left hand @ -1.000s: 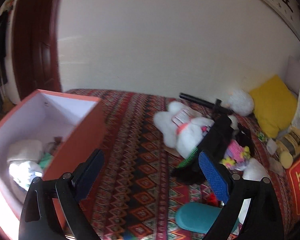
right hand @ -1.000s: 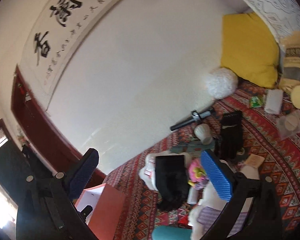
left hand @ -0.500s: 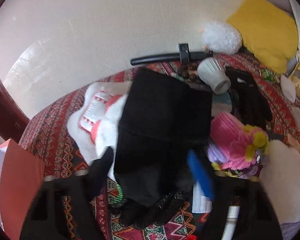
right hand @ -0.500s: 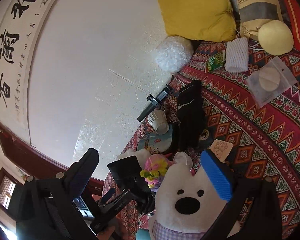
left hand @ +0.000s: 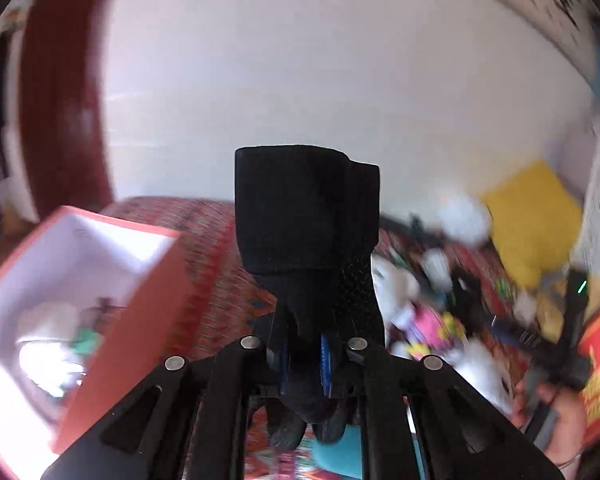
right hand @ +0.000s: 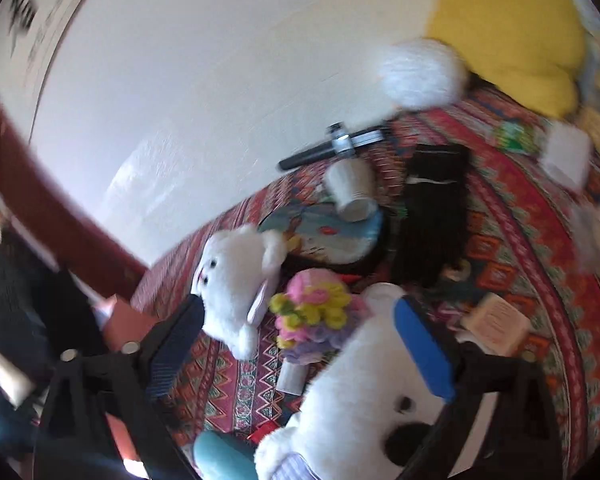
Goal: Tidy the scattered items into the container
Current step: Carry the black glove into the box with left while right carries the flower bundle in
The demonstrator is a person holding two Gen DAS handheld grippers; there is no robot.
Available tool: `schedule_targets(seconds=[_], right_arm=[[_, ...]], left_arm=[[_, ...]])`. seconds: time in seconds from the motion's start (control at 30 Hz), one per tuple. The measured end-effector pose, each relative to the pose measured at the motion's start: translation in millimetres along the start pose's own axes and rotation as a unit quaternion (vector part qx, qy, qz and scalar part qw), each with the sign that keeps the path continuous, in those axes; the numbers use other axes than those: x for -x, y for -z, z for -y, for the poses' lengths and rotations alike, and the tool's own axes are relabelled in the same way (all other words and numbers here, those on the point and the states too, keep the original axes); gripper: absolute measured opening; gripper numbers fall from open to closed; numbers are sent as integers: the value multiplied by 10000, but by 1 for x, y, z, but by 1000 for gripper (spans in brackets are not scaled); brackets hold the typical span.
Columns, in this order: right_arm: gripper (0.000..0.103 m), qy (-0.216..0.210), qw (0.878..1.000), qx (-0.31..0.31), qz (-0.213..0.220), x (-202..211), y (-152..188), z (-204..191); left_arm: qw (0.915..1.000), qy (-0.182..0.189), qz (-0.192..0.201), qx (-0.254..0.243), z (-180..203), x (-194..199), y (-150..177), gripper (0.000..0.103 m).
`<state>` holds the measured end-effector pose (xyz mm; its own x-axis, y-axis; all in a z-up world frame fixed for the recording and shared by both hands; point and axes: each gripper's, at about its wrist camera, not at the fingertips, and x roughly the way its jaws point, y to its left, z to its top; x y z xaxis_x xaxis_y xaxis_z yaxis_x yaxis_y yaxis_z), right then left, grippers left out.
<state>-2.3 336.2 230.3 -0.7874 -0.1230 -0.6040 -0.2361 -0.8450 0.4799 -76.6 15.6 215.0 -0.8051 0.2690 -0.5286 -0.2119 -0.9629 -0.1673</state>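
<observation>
My left gripper (left hand: pixel 304 354) is closing on a black glove (left hand: pixel 304 216), which it holds up off the patterned bedspread; the cuff stands upright in front of the camera. The orange box (left hand: pixel 132 320) with a white inside sits to the lower left, with pale items in it. My right gripper (right hand: pixel 300 344) hangs low over the toy pile, its jaws closing but still wide. Between them lie a white plush bunny (right hand: pixel 236 280) and a pink and yellow toy (right hand: pixel 312 308). Its blue right pad sits against a white plush dog (right hand: pixel 352 392); no pad grips anything.
Behind the toys lie a second black glove (right hand: pixel 432 208), a white cup (right hand: pixel 350 188), a black rod (right hand: pixel 332 146), a fluffy white ball (right hand: pixel 420 72) and a yellow pillow (right hand: pixel 512 20). A teal object (right hand: pixel 220 460) lies near the front. A hand (left hand: pixel 556 432) shows at the right.
My left gripper reached into the pile, shut on the black glove and swung it up and back toward the box. My right gripper dropped closer to the plush toys and narrowed slightly.
</observation>
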Motion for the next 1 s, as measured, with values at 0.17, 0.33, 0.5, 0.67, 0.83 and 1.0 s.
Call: schedule_targets(seconds=[0.17, 0.33, 0.5, 0.67, 0.83, 1.0], right_arm=[[83, 669, 9954, 478, -493, -46, 5, -25], [83, 1362, 9808, 962, -1013, -86, 18, -30], [74, 2094, 9571, 1572, -1241, -107, 37, -41], [57, 1658, 9769, 962, -940, -83, 29, -26], [53, 1181, 9919, 307, -339, -37, 19, -23], [53, 293, 9967, 624, 428, 26, 15, -87]], left_arm=[[9914, -528, 624, 1018, -103, 42, -28, 9], [9786, -698, 591, 1842, -184, 37, -29, 9], [9633, -1494, 40, 2231, -242, 15, -22, 74], [9369, -2555, 289, 2370, -274, 37, -9, 84], [9176, -2639, 471, 2934, -306, 66, 9, 85], [9045, -2629, 628, 3297, -334, 94, 20, 85]])
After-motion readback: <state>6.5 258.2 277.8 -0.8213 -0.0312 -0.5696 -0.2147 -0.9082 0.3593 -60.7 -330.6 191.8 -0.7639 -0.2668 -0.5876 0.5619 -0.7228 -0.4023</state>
